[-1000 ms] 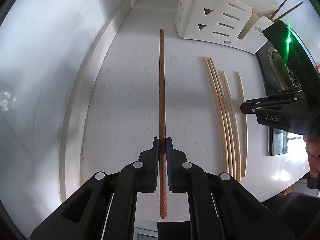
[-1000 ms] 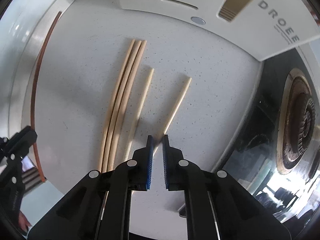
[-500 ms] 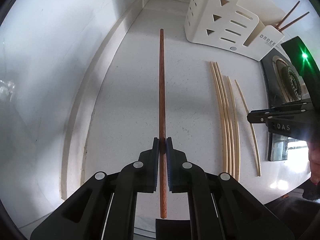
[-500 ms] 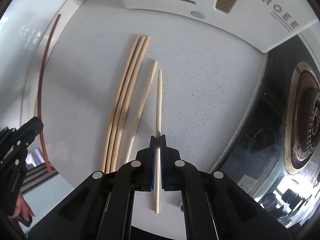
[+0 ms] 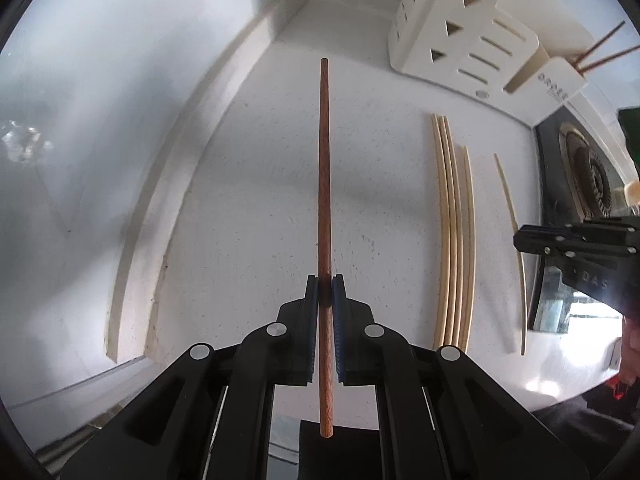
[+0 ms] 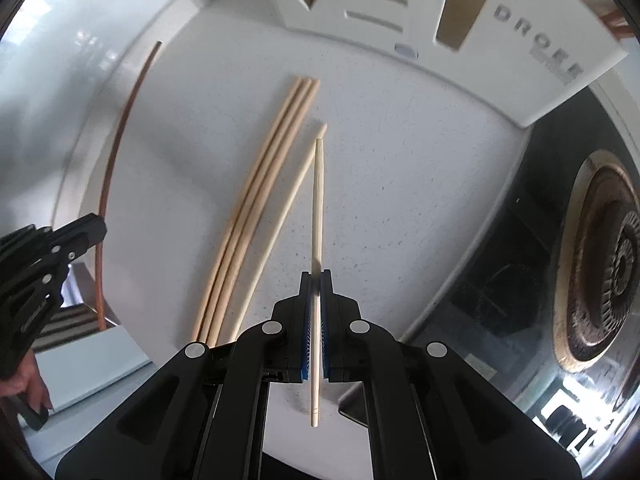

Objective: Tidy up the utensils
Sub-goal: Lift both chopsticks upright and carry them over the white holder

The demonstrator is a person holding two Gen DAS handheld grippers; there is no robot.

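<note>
My left gripper (image 5: 326,280) is shut on a dark brown chopstick (image 5: 324,168) and holds it above the white counter, pointing toward the back wall. My right gripper (image 6: 316,276) is shut on a pale wooden chopstick (image 6: 317,208), lifted off the counter. Several pale chopsticks (image 6: 260,208) lie side by side on the counter left of it; they also show in the left wrist view (image 5: 452,232). The white slotted utensil holder (image 5: 472,36) stands at the back right with two brown chopsticks (image 5: 600,52) in its end slot. The holder fills the top of the right wrist view (image 6: 460,28).
A black gas hob with a burner (image 6: 600,272) lies to the right of the counter. A white wall and its raised ledge (image 5: 160,200) run along the left. The counter's front edge is close below both grippers.
My right gripper closed on the rightmost pale chopstick and lifted it off the counter. My left gripper has risen a little with the brown chopstick.
</note>
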